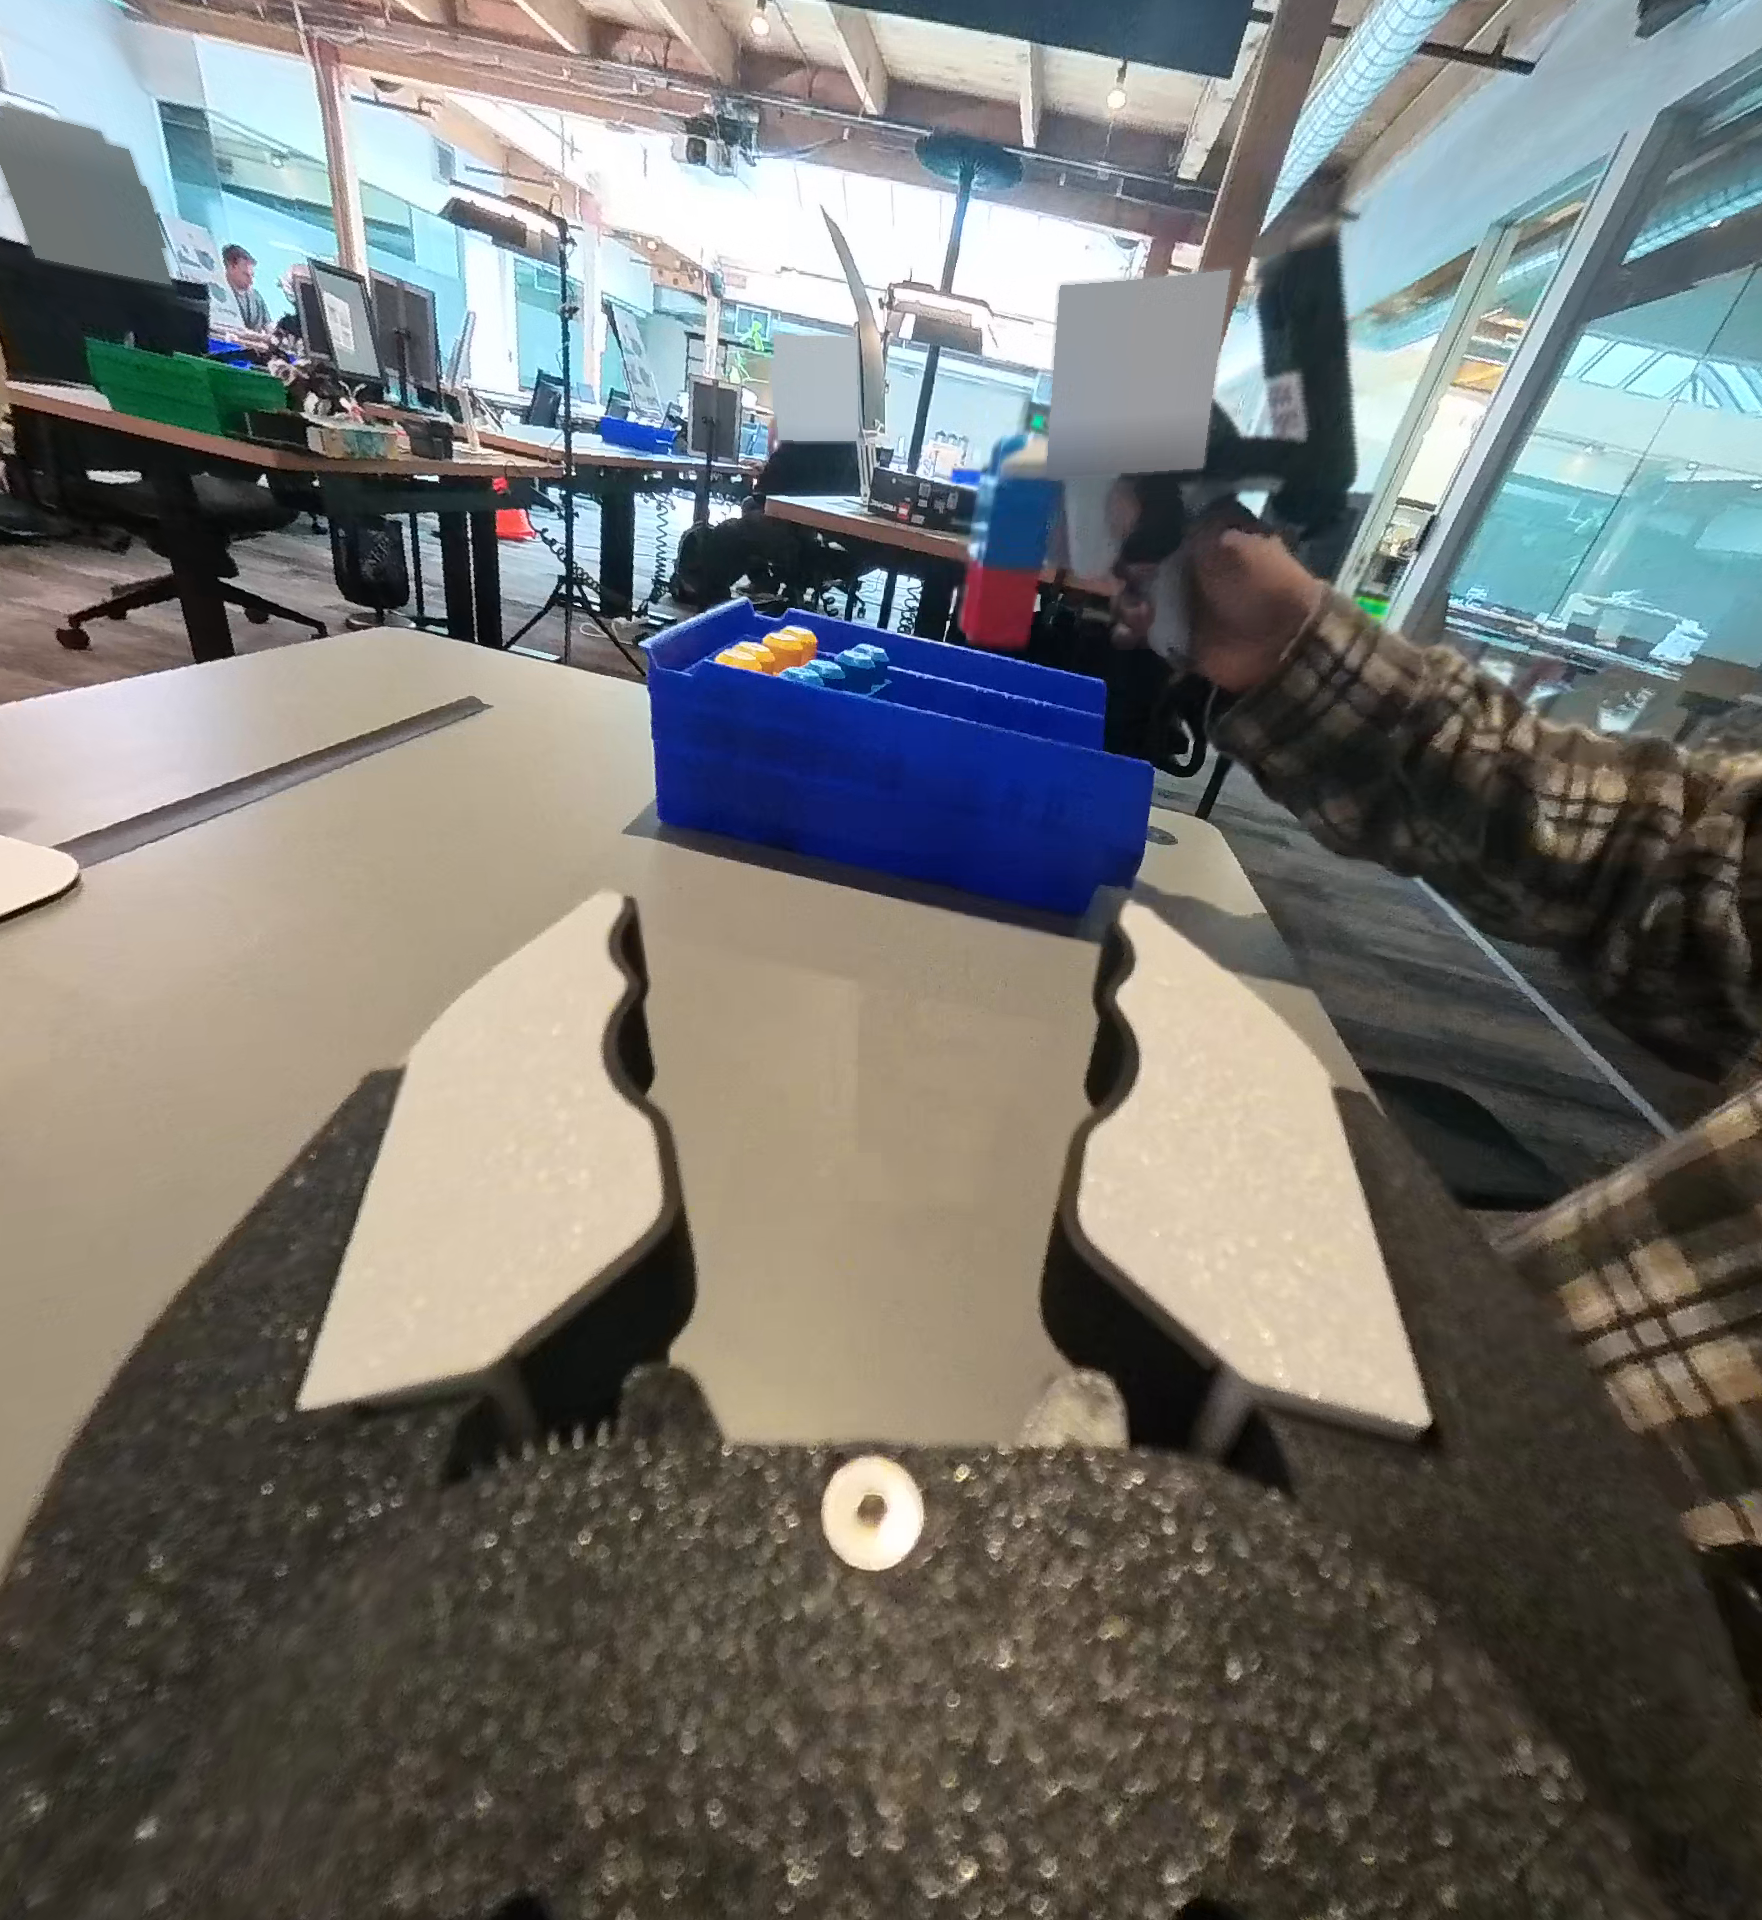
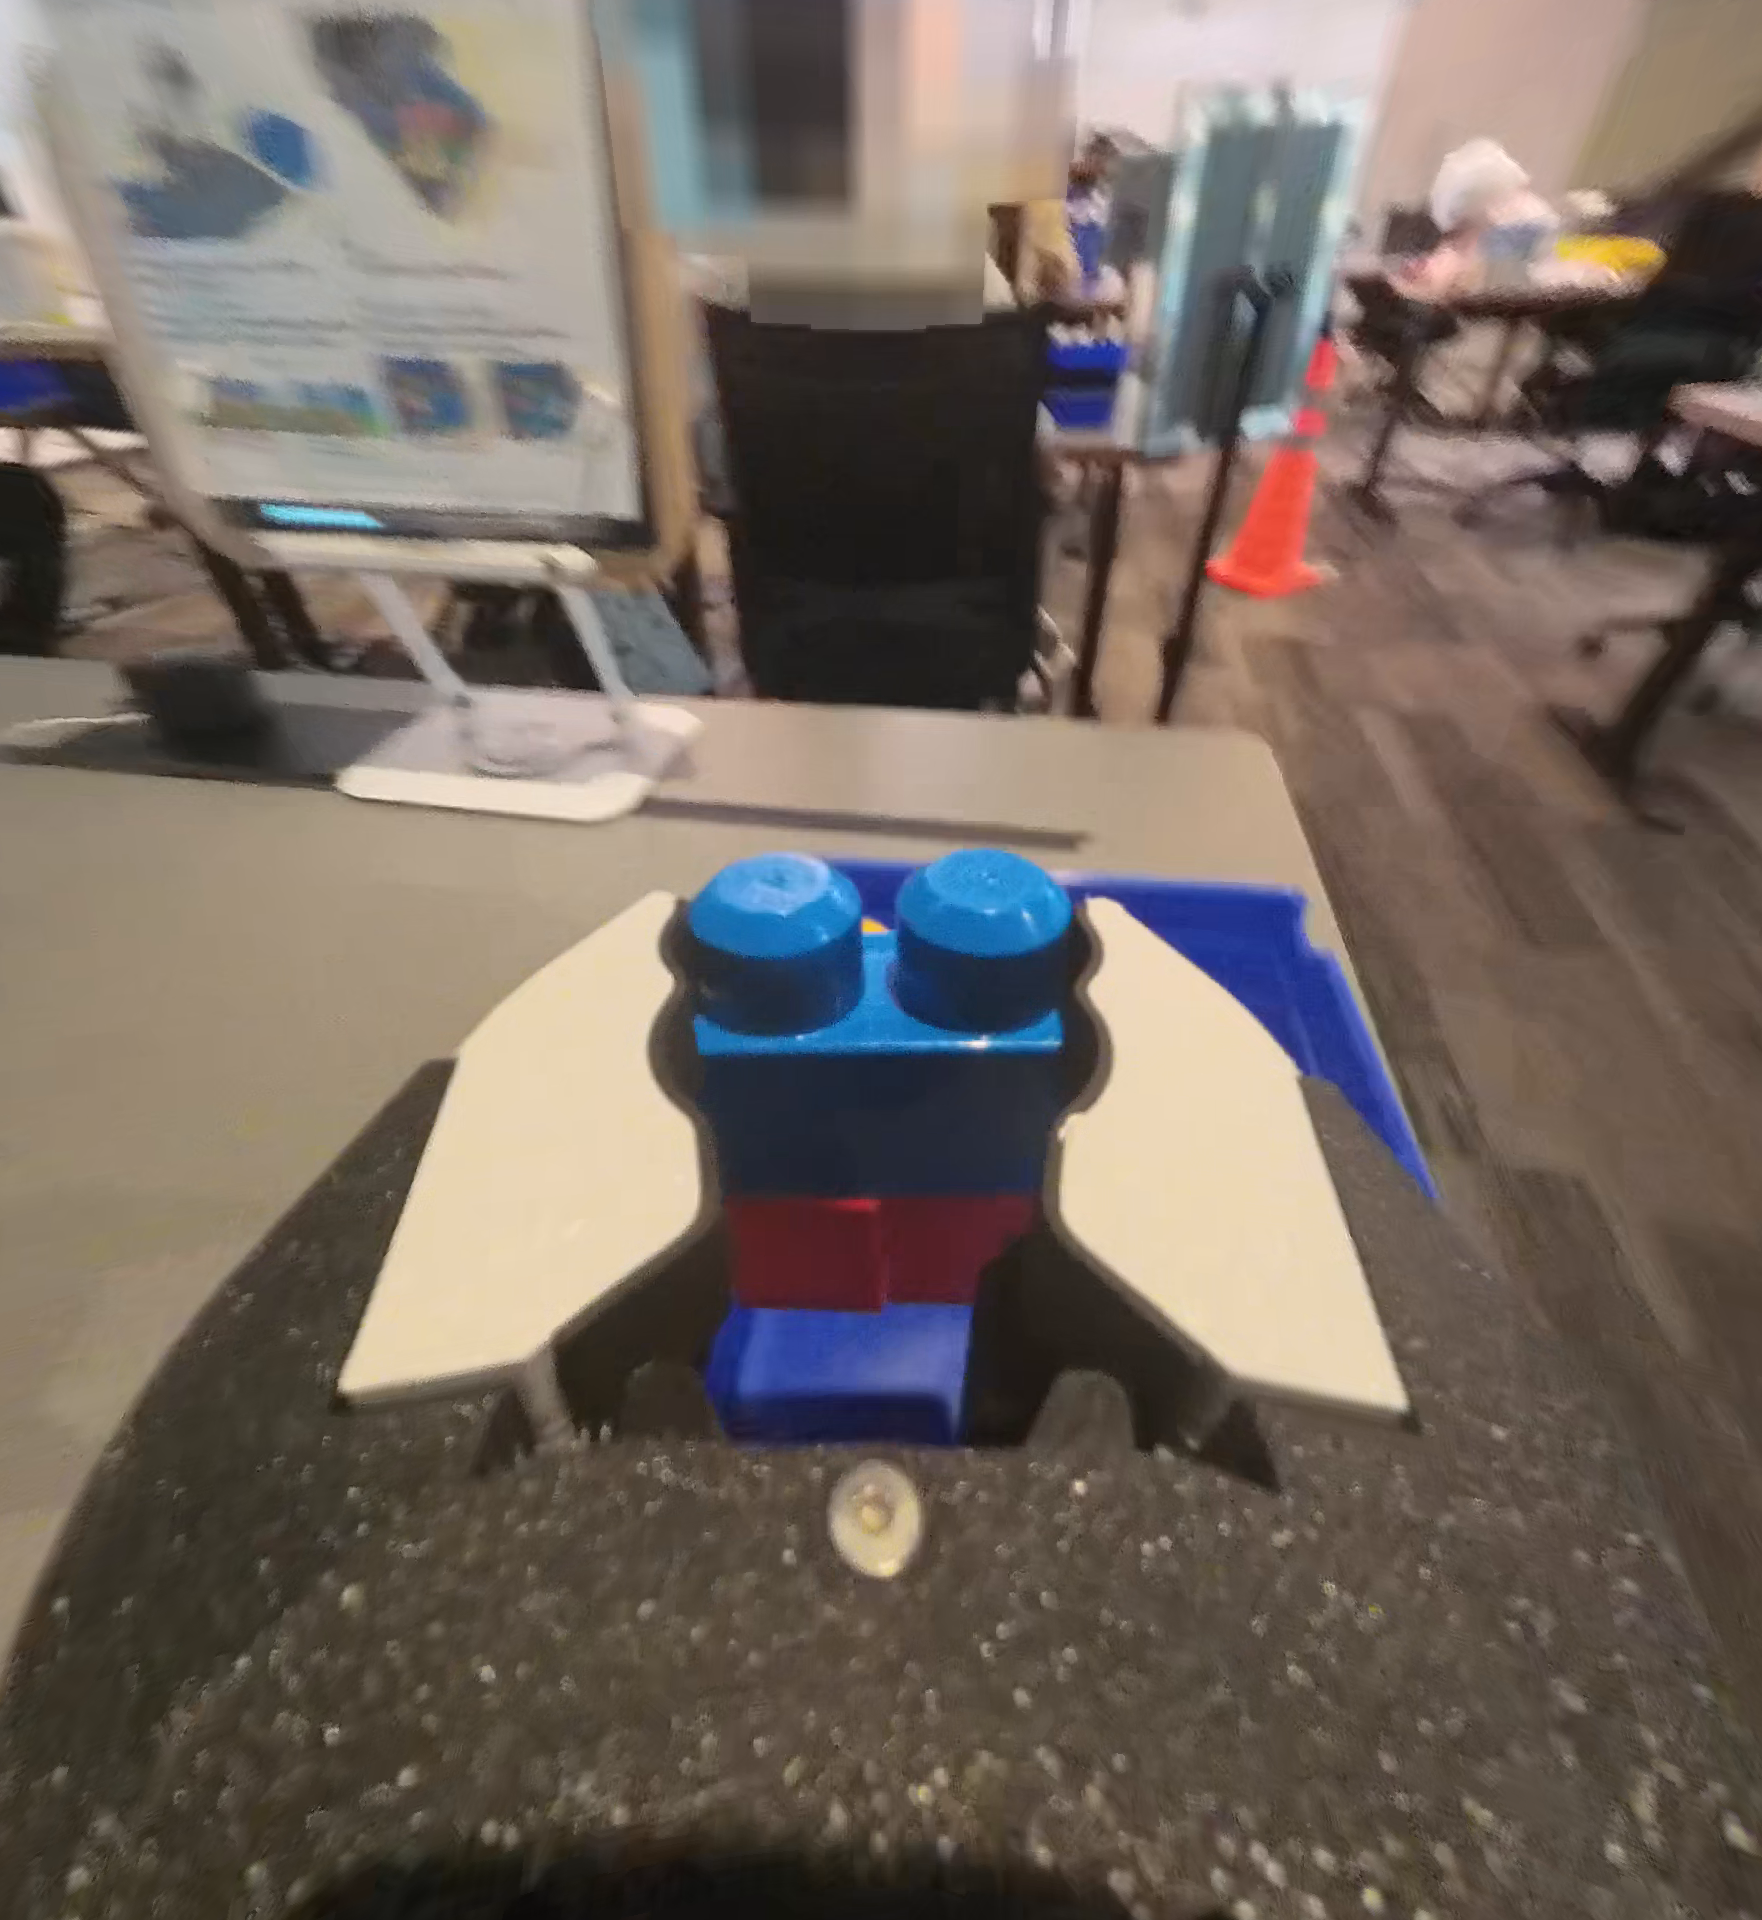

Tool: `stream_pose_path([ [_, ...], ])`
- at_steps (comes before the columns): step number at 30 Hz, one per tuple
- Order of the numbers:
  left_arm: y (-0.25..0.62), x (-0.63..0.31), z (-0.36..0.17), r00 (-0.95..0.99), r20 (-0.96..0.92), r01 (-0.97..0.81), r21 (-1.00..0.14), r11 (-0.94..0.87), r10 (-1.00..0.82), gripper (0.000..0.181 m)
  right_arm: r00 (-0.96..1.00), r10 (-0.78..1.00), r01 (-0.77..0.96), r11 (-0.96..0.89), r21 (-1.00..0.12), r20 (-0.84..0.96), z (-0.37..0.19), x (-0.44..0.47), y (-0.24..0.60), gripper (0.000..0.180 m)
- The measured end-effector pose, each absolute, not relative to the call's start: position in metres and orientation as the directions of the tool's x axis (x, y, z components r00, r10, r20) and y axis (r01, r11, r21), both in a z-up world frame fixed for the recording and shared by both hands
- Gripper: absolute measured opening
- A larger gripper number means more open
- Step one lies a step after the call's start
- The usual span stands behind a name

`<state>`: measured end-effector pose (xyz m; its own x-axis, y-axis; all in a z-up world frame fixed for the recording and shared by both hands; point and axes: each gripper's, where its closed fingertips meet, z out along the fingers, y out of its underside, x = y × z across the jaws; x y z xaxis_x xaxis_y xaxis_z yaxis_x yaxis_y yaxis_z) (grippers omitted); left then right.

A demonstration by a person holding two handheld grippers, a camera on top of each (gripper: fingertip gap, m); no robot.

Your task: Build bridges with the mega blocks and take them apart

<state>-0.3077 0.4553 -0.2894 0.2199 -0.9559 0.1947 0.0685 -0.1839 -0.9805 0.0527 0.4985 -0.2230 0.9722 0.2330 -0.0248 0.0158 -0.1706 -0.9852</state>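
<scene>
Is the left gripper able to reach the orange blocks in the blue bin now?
Probably yes. The left gripper is open and empty, the blue bin has no lid, and the orange blocks lie uncovered at its far end.

A gray table (image 2: 233,935) is filling the front. Behind the table, a black chair (image 2: 882,499) is standing. An orange cone (image 2: 1272,509) is sitting on the floor right of the chair.

L gripper (image 1: 872,997) low, jaws wide apart, empty, R gripper (image 2: 877,997) raised, jaws clamped, plaid-sleeved R hand (image 1: 1235,613) gripping handle
</scene>
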Motion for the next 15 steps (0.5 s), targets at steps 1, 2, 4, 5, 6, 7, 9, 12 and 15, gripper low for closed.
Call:
stream_pose_path([
  [1,0.455,-0.307,-0.29,0.221,0.195,0.065,-0.98,-0.185,-0.955,0.082,0.98,0.196,-0.005,-0.197,-0.98,-0.045,-0.236,0.064,0.498,0.068],
  [2,0.456,-0.307,-0.291,0.223,0.195,0.064,-0.981,-0.185,-0.955,0.082,0.986,0.157,-0.02,-0.204,-0.979,-0.052,-0.245,0.073,0.497,0.068],
  [4,0.456,-0.308,-0.291,0.229,0.192,0.066,-0.981,-0.182,-0.954,0.081,0.997,0.067,-0.025,-0.213,-0.977,-0.04,-0.262,0.09,0.499,0.068],
  [5,0.456,-0.308,-0.291,0.229,0.191,0.068,-0.981,-0.18,-0.954,0.081,0.998,0.037,-0.034,-0.214,-0.976,-0.043,-0.27,0.095,0.501,0.068],
  [6,0.456,-0.308,-0.291,0.23,0.189,0.068,-0.982,-0.178,-0.955,0.08,0.998,0.015,-0.052,-0.22,-0.974,-0.056,-0.278,0.097,0.504,0.068],
  [7,0.456,-0.308,-0.292,0.232,0.187,0.066,-0.982,-0.176,-0.955,0.079,0.998,-0.003,-0.056,-0.225,-0.973,-0.057,-0.285,0.099,0.507,0.068],
  [9,0.456,-0.308,-0.294,0.236,0.179,0.055,-0.984,-0.171,-0.955,0.079,0.998,-0.052,-0.042,-0.23,-0.972,-0.031,-0.298,0.104,0.512,0.068],
  [12,0.457,-0.309,-0.294,0.24,0.174,0.049,-0.985,-0.167,-0.955,0.078,0.995,-0.091,-0.071,-0.231,-0.97,-0.052,-0.306,0.107,0.52,0.068],
  [15,0.456,-0.311,-0.291,0.233,0.178,0.065,-0.984,-0.168,-0.956,0.076,0.992,-0.105,-0.091,-0.246,-0.965,-0.066,-0.313,0.108,0.528,0.068],
])
